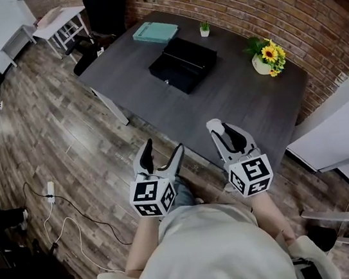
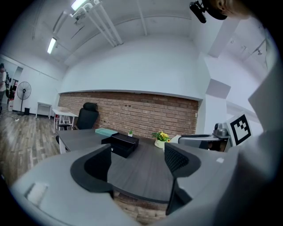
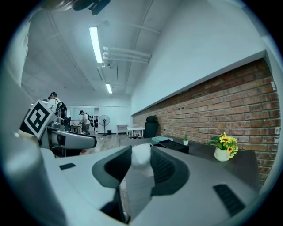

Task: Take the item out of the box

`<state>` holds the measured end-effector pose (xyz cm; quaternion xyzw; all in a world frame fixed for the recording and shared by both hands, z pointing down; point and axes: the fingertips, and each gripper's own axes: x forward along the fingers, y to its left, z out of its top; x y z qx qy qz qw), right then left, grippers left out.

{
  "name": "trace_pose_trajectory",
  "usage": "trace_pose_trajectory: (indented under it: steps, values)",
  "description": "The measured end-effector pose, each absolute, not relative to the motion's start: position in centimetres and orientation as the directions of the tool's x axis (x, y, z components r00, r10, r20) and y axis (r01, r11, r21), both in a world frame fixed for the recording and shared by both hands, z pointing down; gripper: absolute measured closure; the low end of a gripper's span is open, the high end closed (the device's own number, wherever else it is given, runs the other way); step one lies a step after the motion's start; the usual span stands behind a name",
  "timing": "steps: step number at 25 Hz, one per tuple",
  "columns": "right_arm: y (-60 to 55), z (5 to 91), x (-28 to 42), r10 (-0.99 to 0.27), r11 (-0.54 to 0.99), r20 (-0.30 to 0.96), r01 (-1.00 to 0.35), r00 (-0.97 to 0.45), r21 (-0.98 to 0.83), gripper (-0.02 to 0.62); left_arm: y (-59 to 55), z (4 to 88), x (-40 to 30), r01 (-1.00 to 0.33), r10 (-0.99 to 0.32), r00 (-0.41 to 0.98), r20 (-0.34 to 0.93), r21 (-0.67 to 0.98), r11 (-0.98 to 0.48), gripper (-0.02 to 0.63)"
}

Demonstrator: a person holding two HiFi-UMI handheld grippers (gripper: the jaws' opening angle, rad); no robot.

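Observation:
A black box (image 1: 182, 63) sits on the dark grey table (image 1: 240, 103), far ahead of both grippers; the left gripper view shows the box (image 2: 124, 144) too. Whether its lid is open I cannot tell. My right gripper (image 1: 220, 127) is held near the table's front edge, shut on a small white item (image 1: 214, 124). In the right gripper view the white item (image 3: 141, 158) fills the gap between the pads of the right gripper (image 3: 141, 164). My left gripper (image 1: 163, 148) hangs over the floor just off the table edge. Nothing lies between the wide-apart jaws of the left gripper (image 2: 139, 161).
On the table stand a teal book (image 1: 155, 32), a tiny potted plant (image 1: 205, 28) and a sunflower pot (image 1: 265, 57) by the brick wall. A black office chair (image 1: 103, 13) stands at the far end. Cables (image 1: 56, 215) lie on the wooden floor at left.

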<state>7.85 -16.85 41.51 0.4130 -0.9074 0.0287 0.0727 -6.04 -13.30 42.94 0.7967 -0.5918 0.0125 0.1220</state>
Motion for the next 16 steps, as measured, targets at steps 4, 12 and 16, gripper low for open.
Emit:
trace_pose_trajectory:
  steps: [4, 12, 16]
  values:
    - [-16.9, 41.3, 7.7, -0.746, 0.657, 0.153, -0.754, -0.648, 0.009, 0.454, -13.3, 42.9, -6.1, -0.946, -0.939, 0.3, 0.166, 0.181, -0.27, 0.238]
    - [-17.8, 41.6, 7.9, -0.745, 0.657, 0.157, -0.754, -0.648, 0.008, 0.454, -14.1, 43.4, -5.8, -0.944, -0.935, 0.307, 0.177, 0.186, -0.274, 0.238]
    - [-18.4, 41.8, 7.9, -0.745, 0.657, 0.161, -0.754, -0.647, 0.009, 0.454, -14.7, 43.5, -5.7, -0.943, -0.933, 0.311, 0.18, 0.184, -0.278, 0.238]
